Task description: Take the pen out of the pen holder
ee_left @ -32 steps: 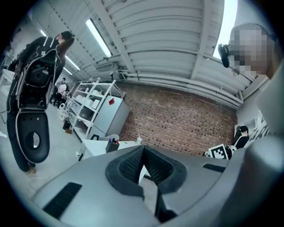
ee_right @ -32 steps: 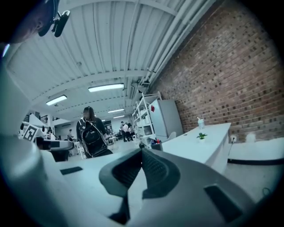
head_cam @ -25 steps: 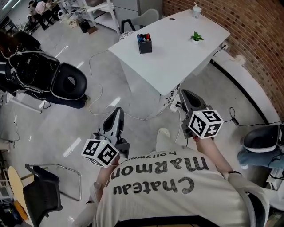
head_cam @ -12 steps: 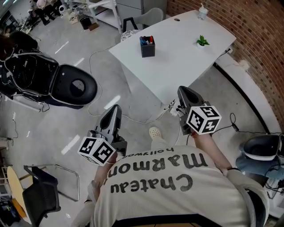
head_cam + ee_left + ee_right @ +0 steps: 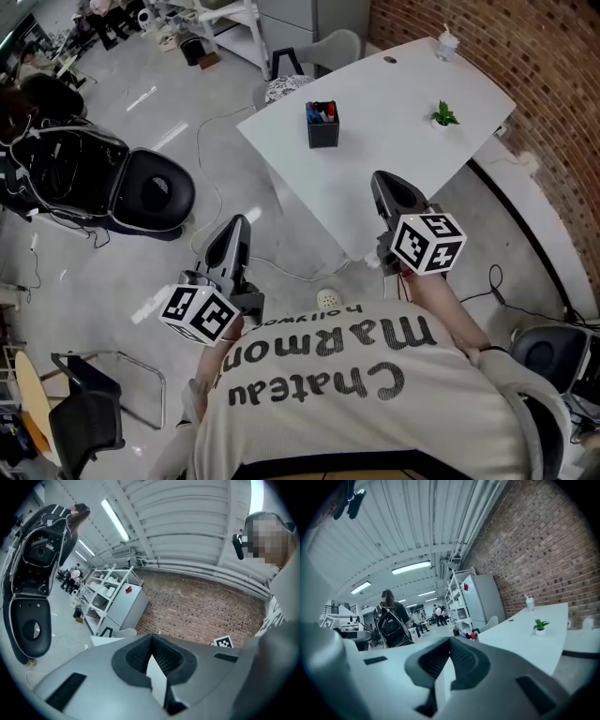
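Right gripper [image 5: 377, 176] has neared the pen holder [image 5: 323, 131], well beyond its fingers [image 5: 388, 194].

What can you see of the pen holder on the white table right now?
The pen holder is a small dark box, square and open on top; its material is hard to tell. It stands upright on the white table, near the edge beside the grey chair and well apart from the potted plant. Several pens stand in it, showing blue, red and dark tops. Only the table and the pens touch it.
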A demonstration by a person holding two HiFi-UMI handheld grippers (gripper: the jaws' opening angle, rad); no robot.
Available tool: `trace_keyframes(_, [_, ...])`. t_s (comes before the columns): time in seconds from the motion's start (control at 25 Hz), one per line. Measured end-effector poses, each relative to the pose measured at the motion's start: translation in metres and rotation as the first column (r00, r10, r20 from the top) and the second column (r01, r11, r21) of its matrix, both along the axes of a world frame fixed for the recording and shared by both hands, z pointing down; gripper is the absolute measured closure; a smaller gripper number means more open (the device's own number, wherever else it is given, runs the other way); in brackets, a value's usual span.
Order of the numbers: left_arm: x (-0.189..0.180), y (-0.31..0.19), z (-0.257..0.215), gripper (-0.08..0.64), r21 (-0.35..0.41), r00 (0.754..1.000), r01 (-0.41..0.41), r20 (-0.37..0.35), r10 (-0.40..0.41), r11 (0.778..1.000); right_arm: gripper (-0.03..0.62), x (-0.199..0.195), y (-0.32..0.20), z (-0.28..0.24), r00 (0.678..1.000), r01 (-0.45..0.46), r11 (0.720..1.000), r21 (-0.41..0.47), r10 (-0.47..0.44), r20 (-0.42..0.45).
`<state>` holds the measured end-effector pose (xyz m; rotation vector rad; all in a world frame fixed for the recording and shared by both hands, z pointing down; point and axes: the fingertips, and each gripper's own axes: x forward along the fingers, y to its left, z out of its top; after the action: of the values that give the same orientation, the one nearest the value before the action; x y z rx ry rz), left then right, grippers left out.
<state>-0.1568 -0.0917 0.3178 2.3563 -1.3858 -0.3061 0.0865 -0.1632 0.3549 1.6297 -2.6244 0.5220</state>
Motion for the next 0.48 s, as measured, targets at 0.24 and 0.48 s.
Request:
trace_keyframes(0.24, [0.000,-0.039,-0.006,0.558,0.018,0.999,0.030,-0.019,-0.030,0.999,0.589,-0.001,-0.049,-0.004,0.999,0.034,0.999,0.009,-0.034,0.004])
trace_keyframes(0.48, [0.003,-0.075,-0.007,0.558,0.040,0.998,0.063,-0.022,-0.062,0.997,0.589,0.001,-0.091,-0.005,0.998,0.061,0.998,0.020,-0.061,-0.003])
